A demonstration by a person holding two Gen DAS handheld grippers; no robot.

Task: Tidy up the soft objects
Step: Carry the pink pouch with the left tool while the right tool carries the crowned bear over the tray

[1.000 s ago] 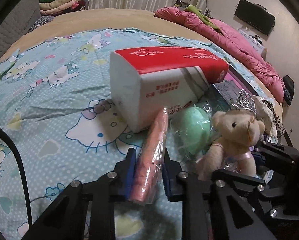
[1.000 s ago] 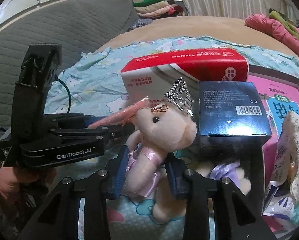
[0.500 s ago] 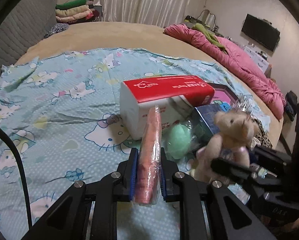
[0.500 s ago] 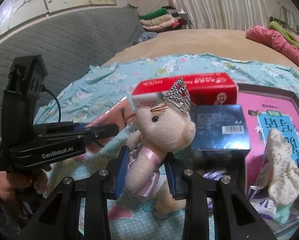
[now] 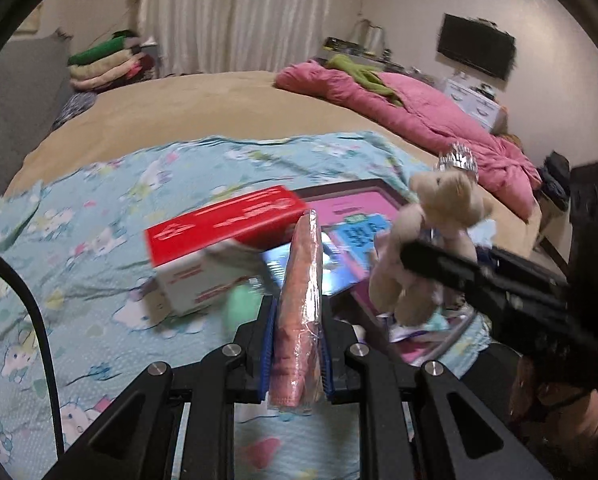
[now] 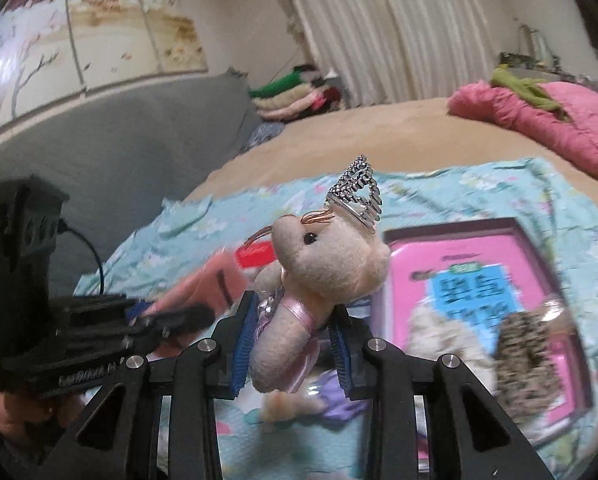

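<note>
My left gripper (image 5: 297, 344) is shut on a pink cloth roll in clear wrap (image 5: 301, 304), held up above the bed. My right gripper (image 6: 293, 340) is shut on the waist of a beige teddy bear (image 6: 323, 272) that wears a silver crown (image 6: 357, 194) and a pink dress. From the left wrist view the bear (image 5: 439, 240) hangs at the right in the right gripper (image 5: 403, 250). In the right wrist view the left gripper (image 6: 203, 316) and the roll (image 6: 203, 286) show at the left.
A red and white tissue pack (image 5: 223, 244), a green soft ball (image 5: 241, 306) and a pink book (image 6: 471, 264) lie on the blue cartoon sheet (image 5: 79, 248). Patterned cloth pieces (image 6: 527, 340) rest on the book. A pink duvet (image 5: 411, 116) lies at the far right, folded clothes (image 5: 103, 62) at the back.
Both grippers have risen from the sheet with their loads, the roll and the bear. The tissue pack and the blue box have dropped lower and further away in view.
</note>
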